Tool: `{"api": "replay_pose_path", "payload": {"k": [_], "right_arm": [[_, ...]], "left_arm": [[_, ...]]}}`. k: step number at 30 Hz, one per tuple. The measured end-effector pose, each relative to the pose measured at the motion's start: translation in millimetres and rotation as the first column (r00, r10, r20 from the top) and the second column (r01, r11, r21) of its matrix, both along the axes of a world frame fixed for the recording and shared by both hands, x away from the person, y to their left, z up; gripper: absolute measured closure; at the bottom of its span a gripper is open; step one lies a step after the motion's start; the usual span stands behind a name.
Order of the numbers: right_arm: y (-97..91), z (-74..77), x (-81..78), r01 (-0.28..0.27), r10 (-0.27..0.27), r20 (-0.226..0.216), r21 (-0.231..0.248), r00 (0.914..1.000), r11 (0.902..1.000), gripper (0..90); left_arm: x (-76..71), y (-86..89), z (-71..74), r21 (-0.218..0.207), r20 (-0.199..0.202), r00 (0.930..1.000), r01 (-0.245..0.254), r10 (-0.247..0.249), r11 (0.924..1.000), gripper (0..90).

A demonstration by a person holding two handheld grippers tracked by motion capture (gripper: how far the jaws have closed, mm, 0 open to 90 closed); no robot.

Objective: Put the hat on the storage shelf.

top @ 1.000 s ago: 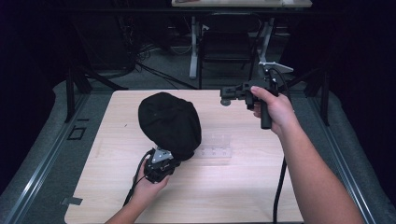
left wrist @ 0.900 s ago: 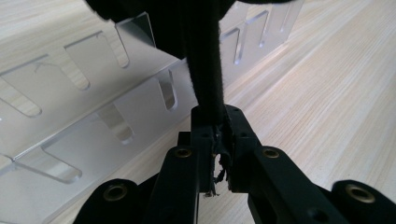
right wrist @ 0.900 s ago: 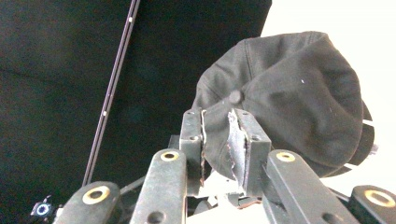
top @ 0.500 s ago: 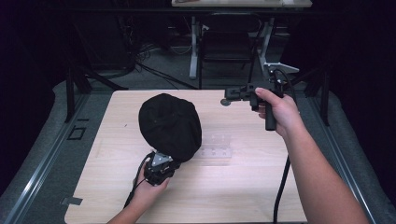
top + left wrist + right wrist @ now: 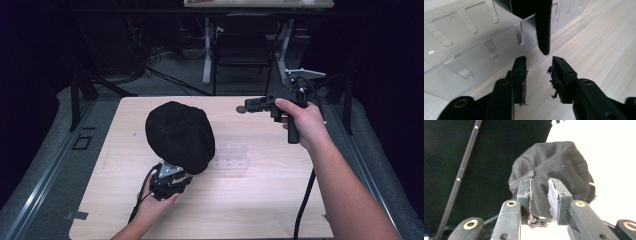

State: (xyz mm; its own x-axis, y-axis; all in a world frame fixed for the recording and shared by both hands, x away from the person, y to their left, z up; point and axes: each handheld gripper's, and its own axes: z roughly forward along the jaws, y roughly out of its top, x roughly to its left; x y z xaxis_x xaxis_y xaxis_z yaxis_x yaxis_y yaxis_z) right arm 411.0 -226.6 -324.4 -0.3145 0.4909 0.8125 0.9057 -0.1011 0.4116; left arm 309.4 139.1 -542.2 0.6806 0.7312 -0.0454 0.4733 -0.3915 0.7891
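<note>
Left hand [image 5: 152, 207] low at the near edge of the table [image 5: 280, 210], holding the left gripper [image 5: 172, 176] pointed away from the person; cable trails back beside the wrist. In the left gripper view its jaws stand apart with a clear gap and nothing between them; frayed padding shows on the inner faces. Just ahead of the tips, the black brim [image 5: 543, 27] of the cap [image 5: 180, 135] hangs down edge-on, its lower end a little above and beyond the gap, not touched by either jaw. Behind and to the left of the brim from that view, a clear rack [image 5: 474, 57] with slotted walls stands on the wood; in the high view the rack [image 5: 231, 156] lies just right of the left gripper, partly under the cap. Cap itself sits directly beyond the left gripper, crown up, resting over the rack's left end. Farther off and to the right, the right hand [image 5: 302, 120] holds the right gripper [image 5: 245, 107] raised above the far right part of the table, jaws aimed leftward toward the cap, well apart from it. In the right gripper view those jaws are slightly open, gripping nothing; the cap [image 5: 564, 162] with its top button shows beyond them. Past the table, dark floor with cables and table legs.
</note>
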Motion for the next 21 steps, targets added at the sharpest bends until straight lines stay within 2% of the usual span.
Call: {"api": "replay_pose_path", "payload": {"k": [1, 2, 3, 5, 7, 9, 10, 11, 12, 14, 15, 16, 17, 18, 19, 20, 21], "right_arm": [[-0.5, 0.3, -2.6, 0.006, -0.006, 0.01, -0.033, 0.9999, 0.9994, 70.7], [-0.5, 0.3, -2.6, 0.006, -0.006, 0.01, -0.033, 0.9999, 0.9994, 70.7], [-0.5, 0.6, -5.8, 0.029, -0.027, 0.03, -0.078, 0.9992, 0.9965, 68.9], [-1.1, 0.7, -8.2, 0.04, -0.035, 0.044, -0.119, 0.9984, 0.9921, 66.5], [-1.1, 0.0, -10.4, 0.049, -0.04, 0.058, -0.152, 0.9975, 0.9872, 63.8], [-1.2, -0.1, -11.3, 0.049, -0.04, 0.06, -0.163, 0.9974, 0.9854, 62.0], [-1.8, -0.6, -12.3, 0.051, -0.039, 0.071, -0.181, 0.9967, 0.9822, 60.7], [-2.4, -1.1, -14.4, 0.066, -0.047, 0.094, -0.214, 0.9945, 0.9746, 59.9], [-2.4, -1.1, -14.4, 0.066, -0.047, 0.094, -0.214, 0.9945, 0.9746, 59.9], [-3.0, -1.9, -16.3, 0.072, -0.048, 0.103, -0.24, 0.9935, 0.9682, 57.4], [-3.2, -3.2, -18.5, 0.095, -0.061, 0.127, -0.275, 0.99, 0.9568, 55.4], [-3.2, -3.2, -18.5, 0.095, -0.061, 0.127, -0.275, 0.99, 0.9568, 55.4], [-4.1, -5.8, -20.5, 0.108, -0.065, 0.146, -0.306, 0.9871, 0.9459, 53.2], [-4.4, -7.4, -21.3, 0.12, -0.073, 0.154, -0.32, 0.9853, 0.9398, 51.7], [-4.9, -9.4, -22.1, 0.134, -0.081, 0.166, -0.339, 0.9827, 0.9311, 50.5], [-4.9, -9.4, -22.1, 0.134, -0.081, 0.166, -0.339, 0.9827, 0.9311, 50.5], [-5.7, -13.5, -23.4, 0.158, -0.091, 0.186, -0.385, 0.9784, 0.9094, 48.7]], "left_arm": [[-0.3, 4.6, 2.3, -0.001, 0.0, 1.0, 0.005, -0.005, 1.0, 59.2], [-0.3, 4.6, 2.3, -0.001, 0.0, 1.0, 0.005, -0.005, 1.0, 57.7], [-0.8, 9.0, 3.7, -0.005, 0.007, 1.0, 0.005, -0.005, 1.0, 55.4], [-1.5, 13.1, 4.5, -0.019, 0.0, 1.0, 0.006, -0.006, 0.9998, 51.7], [-2.6, 18.5, 5.0, -0.018, -0.004, 1.0, 0.0, 0.0, 0.9998, 49.3], [-2.7, 21.5, 4.4, -0.028, -0.007, 1.0, 0.0, 0.0, 0.9996, 48.1], [-2.9, 24.6, 3.9, -0.027, -0.006, 1.0, -0.008, 0.007, 0.9996, 46.5], [-3.1, 32.0, 2.6, -0.038, -0.013, 0.9998, -0.017, 0.017, 0.9991, 45.5], [-3.1, 32.0, 2.6, -0.038, -0.013, 0.9998, -0.017, 0.017, 0.9991, 45.2], [-3.2, 39.9, 2.2, -0.044, -0.016, 0.9992, -0.038, 0.037, 0.9983, 44.9], [-2.9, 47.5, 2.2, -0.055, -0.021, 0.9982, -0.058, 0.057, 0.9968, 44.8], [-2.9, 47.5, 2.2, -0.055, -0.021, 0.9982, -0.058, 0.057, 0.9968, 44.8], [-2.8, 55.1, 3.5, -0.056, -0.027, 0.9971, -0.072, 0.071, 0.9958, 44.8], [-2.8, 55.1, 3.5, -0.056, -0.027, 0.9971, -0.072, 0.071, 0.9958, 44.7], [-2.7, 60.9, 3.8, -0.071, -0.019, 0.9956, -0.093, 0.092, 0.9931, 44.6], [-2.7, 60.9, 3.8, -0.071, -0.019, 0.9956, -0.093, 0.092, 0.9931, 44.4], [-2.5, 66.8, 4.8, -0.083, -0.021, 0.9938, -0.111, 0.109, 0.9904, 44.4]]}}
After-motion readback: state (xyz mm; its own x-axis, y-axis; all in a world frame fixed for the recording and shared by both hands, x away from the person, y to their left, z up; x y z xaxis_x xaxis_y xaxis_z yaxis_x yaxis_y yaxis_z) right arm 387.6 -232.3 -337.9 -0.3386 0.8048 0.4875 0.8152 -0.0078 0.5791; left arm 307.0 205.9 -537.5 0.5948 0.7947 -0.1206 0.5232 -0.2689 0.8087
